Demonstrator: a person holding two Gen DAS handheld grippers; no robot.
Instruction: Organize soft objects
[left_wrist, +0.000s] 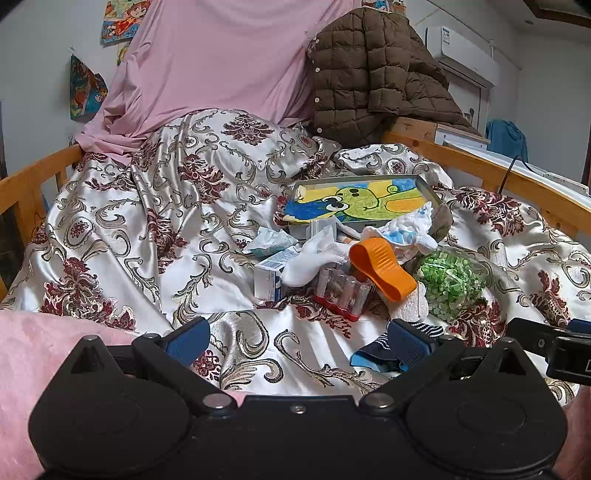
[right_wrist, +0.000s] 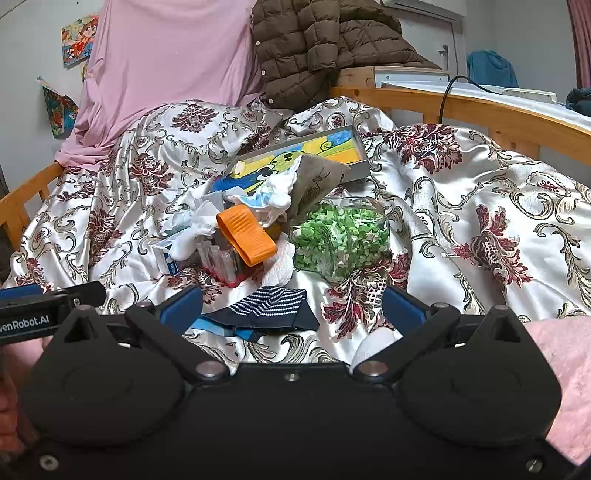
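Note:
A pile of small things lies on a patterned satin quilt (left_wrist: 155, 206). A navy striped sock (right_wrist: 266, 308) lies nearest, between my right gripper's open fingers; it also shows in the left wrist view (left_wrist: 384, 349). Behind it lie white socks (left_wrist: 314, 258), a white-and-blue cloth (right_wrist: 273, 197), a grey cloth (right_wrist: 317, 177) and an orange clip (left_wrist: 382, 267). My left gripper (left_wrist: 301, 341) is open and empty over bare quilt, left of the sock. My right gripper (right_wrist: 291, 306) is open just above the sock, holding nothing.
A clear bag of green bits (right_wrist: 343, 236), a rack of clear tubes (left_wrist: 343, 291), a small box (left_wrist: 269, 275) and a tray with a colourful drawing (left_wrist: 362, 199) sit in the pile. A pink sheet (left_wrist: 221, 62) and brown jacket (left_wrist: 373, 74) hang behind. Wooden bed rails (left_wrist: 517, 181) border the quilt.

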